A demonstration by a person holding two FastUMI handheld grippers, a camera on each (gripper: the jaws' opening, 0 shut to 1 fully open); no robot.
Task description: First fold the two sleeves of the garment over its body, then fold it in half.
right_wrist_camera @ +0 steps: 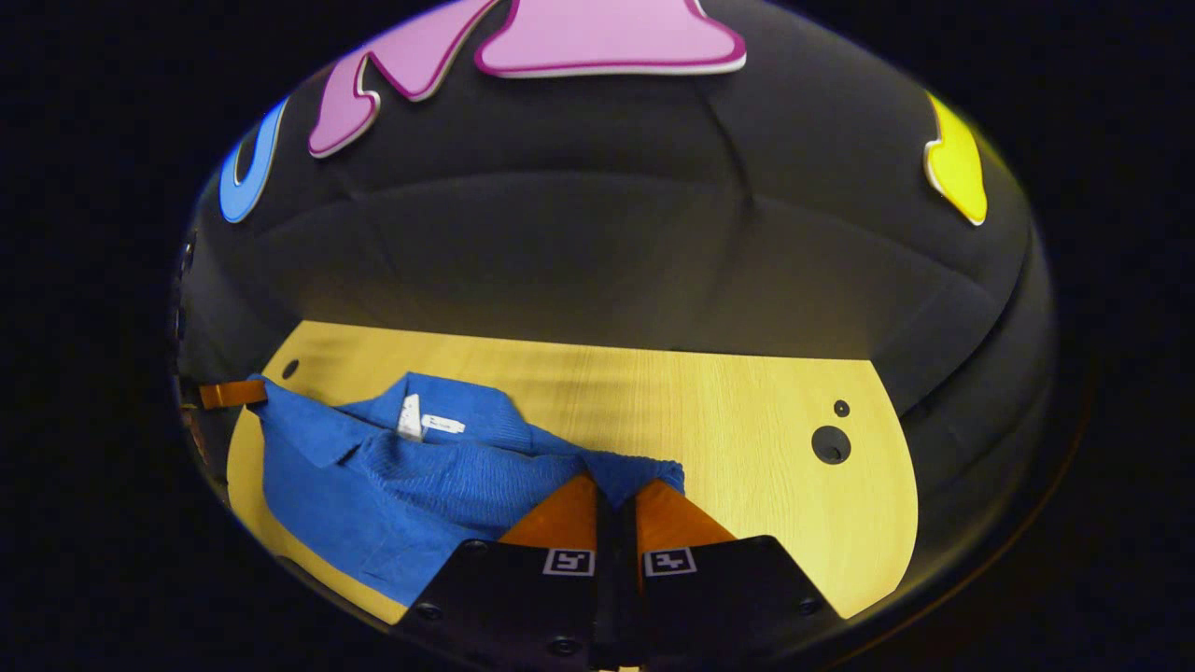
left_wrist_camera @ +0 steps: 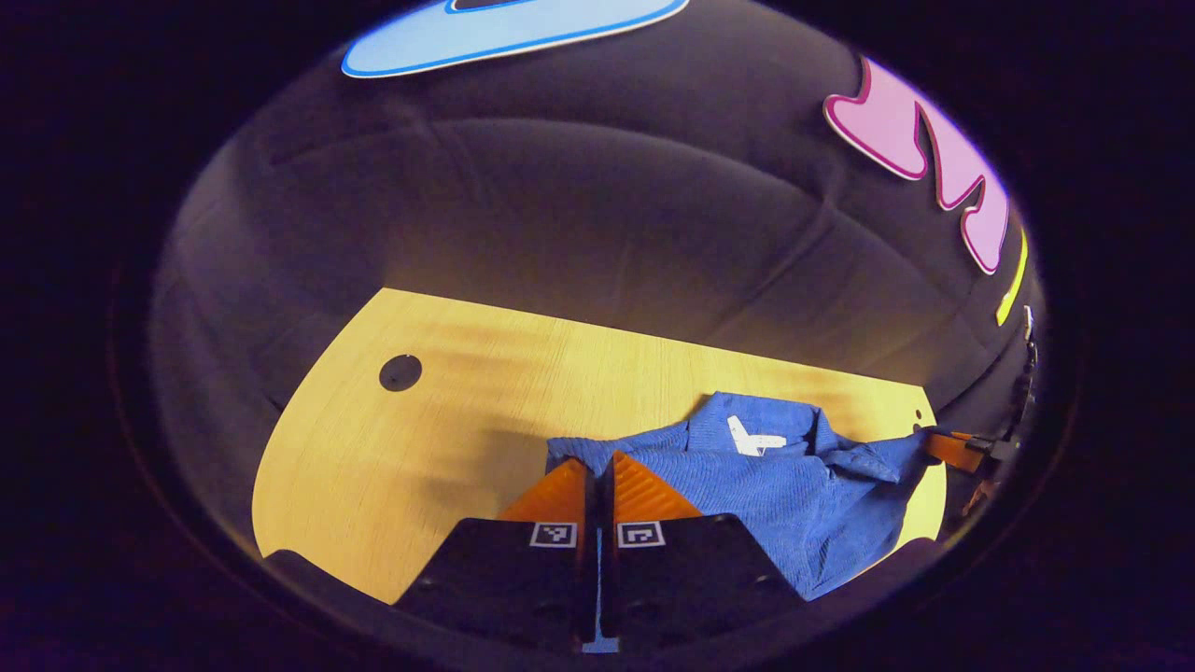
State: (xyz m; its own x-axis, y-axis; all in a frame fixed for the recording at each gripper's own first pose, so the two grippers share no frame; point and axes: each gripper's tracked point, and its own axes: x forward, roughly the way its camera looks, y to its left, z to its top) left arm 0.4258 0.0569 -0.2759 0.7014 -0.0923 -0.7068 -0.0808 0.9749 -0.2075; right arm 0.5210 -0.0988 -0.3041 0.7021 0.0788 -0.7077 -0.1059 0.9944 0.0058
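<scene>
- Garment (left_wrist_camera: 794, 485): blue knit top, lying bunched on the wooden surface (left_wrist_camera: 392, 439), its white neck label (left_wrist_camera: 752, 437) facing up; in the right gripper view the same garment (right_wrist_camera: 392, 485) is sitting toward the left half of the surface (right_wrist_camera: 747, 420).
- Left claw (left_wrist_camera: 598, 471): fingers nearly touching, tips pinching a corner edge of the garment (cloth is showing at both sides of the tips); in the right gripper view this claw (right_wrist_camera: 233, 393) is showing at the far left, gripping the garment's outer corner.
- Right claw (right_wrist_camera: 614, 495): fingers drawn narrow, closing on the garment's near right edge; in the left gripper view it (left_wrist_camera: 952, 450) is appearing at the far right, holding a pulled-out corner of the cloth.
- Garment shape: stretching between the two claws, folds gathering in the middle (which part is sleeve I cannot tell).
- Surface: two round holes (right_wrist_camera: 830, 444) lying on its bare right part, well apart from the garment.
</scene>
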